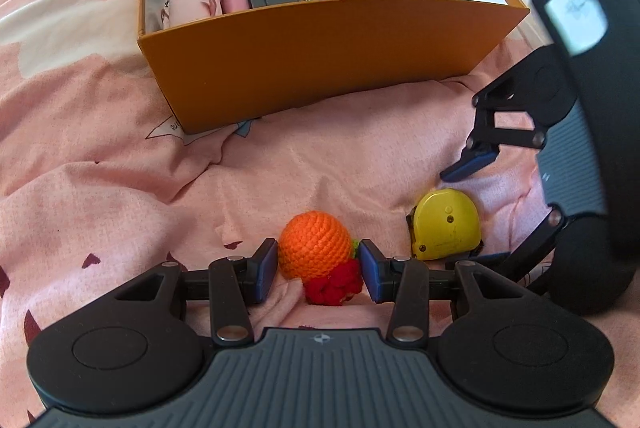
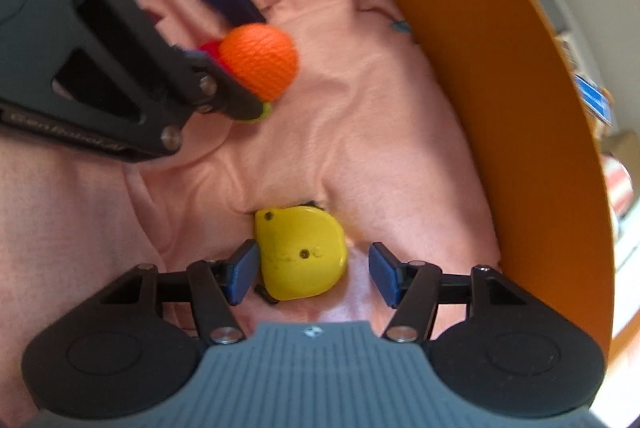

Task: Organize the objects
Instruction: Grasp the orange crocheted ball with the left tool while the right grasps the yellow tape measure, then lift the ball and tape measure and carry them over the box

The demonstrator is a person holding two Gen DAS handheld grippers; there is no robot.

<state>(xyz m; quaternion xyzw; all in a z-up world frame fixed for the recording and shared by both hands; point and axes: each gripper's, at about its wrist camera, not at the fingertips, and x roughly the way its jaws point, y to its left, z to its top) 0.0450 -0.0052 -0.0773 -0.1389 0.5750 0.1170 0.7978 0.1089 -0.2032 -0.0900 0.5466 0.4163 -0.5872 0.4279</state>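
Tape measure (image 2: pixel 301 252) lies flat, rounded end toward orange box (image 2: pixel 500 108).

A crocheted orange ball (image 1: pixel 313 243) with a red knitted bunch (image 1: pixel 334 284) and a bit of green yarn attached lies on the pink bedspread (image 1: pixel 120 188), in front of an open orange cardboard box (image 1: pixel 320 56). Near it lies a yellow tape measure (image 1: pixel 445 224), flat on its side. The box already holds a pink case, dark items and a blue card.

Crochet toy (image 2: pixel 260 62) motion-blurred in right wrist view; orange box (image 1: pixel 320 60) far end cut off.
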